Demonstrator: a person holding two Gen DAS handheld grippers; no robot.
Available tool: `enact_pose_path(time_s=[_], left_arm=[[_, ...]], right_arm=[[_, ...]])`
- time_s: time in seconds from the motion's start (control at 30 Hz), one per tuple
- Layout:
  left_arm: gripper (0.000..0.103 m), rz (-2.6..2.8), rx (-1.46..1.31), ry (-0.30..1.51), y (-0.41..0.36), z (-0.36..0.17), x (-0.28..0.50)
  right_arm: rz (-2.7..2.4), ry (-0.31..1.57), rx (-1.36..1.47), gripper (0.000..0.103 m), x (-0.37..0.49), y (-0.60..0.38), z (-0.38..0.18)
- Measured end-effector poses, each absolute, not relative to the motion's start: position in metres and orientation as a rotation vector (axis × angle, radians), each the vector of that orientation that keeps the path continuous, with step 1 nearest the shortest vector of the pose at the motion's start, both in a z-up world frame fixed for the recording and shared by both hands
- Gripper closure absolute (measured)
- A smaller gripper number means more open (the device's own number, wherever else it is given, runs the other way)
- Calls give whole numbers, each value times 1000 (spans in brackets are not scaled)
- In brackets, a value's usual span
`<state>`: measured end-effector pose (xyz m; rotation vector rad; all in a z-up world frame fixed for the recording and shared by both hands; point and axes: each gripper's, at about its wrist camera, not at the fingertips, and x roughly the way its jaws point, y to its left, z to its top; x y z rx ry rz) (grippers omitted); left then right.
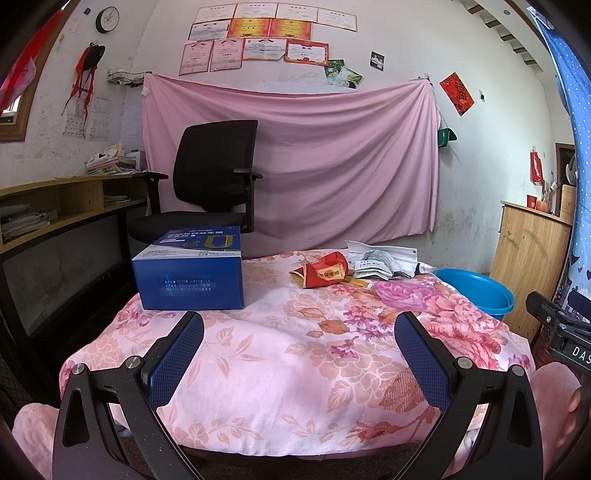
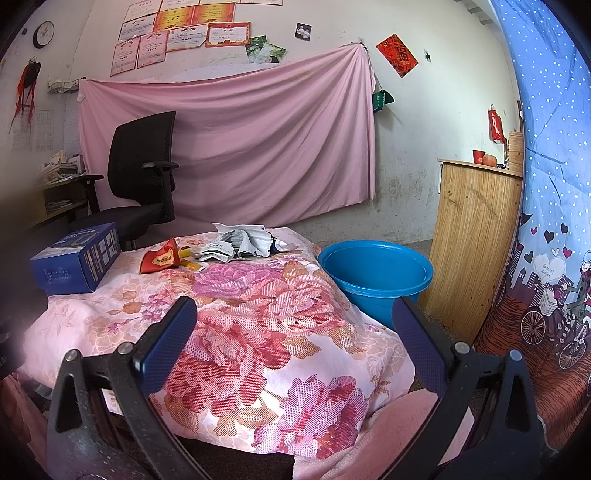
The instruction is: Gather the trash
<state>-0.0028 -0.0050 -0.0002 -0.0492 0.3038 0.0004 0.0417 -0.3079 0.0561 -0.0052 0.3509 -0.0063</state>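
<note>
Trash lies in a loose cluster at the far side of the surface: a crumpled red packet (image 1: 325, 274) with a gold label, a flat yellow strip (image 2: 190, 264) just beside it, and a heap of torn white-and-grey wrappers (image 1: 382, 260) toward the far right corner. A blue carton (image 1: 192, 271) sits well apart from the cluster, at the far left. The surface (image 1: 288, 354) is covered by a pink floral cloth that drapes over its edges. A blue plastic basin (image 2: 375, 275) stands on the floor just beside the surface's right edge, next to a wooden cabinet (image 2: 474, 236). Behind: black office chair (image 1: 214, 184), pink sheet (image 1: 314, 147) pinned across a white wall, framed certificates (image 1: 258, 37) above it, a round clock (image 1: 107, 19) upper left. Left gripper (image 1: 299, 328) — fingers spread wide, nothing between them, hovering over the near edge of the cloth. Right gripper (image 2: 293, 314) — fingers likewise apart and empty, over the near right part of the cloth. The left view alone shows the wooden shelving (image 1: 55, 206) with stacked papers along the left wall, and part of the other gripper at its right margin. The right view alone shows the basin's open interior and a blue dotted curtain (image 2: 546, 184) with a cartoon print.
</note>
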Motion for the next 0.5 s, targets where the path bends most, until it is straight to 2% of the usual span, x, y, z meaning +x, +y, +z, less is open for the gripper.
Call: enact_pose_path(time_s=[0.5], left_arm=[[2,6,-54,307,-2,-2,0]], right_arm=[[-6,351,-5,0,42,-308,56]])
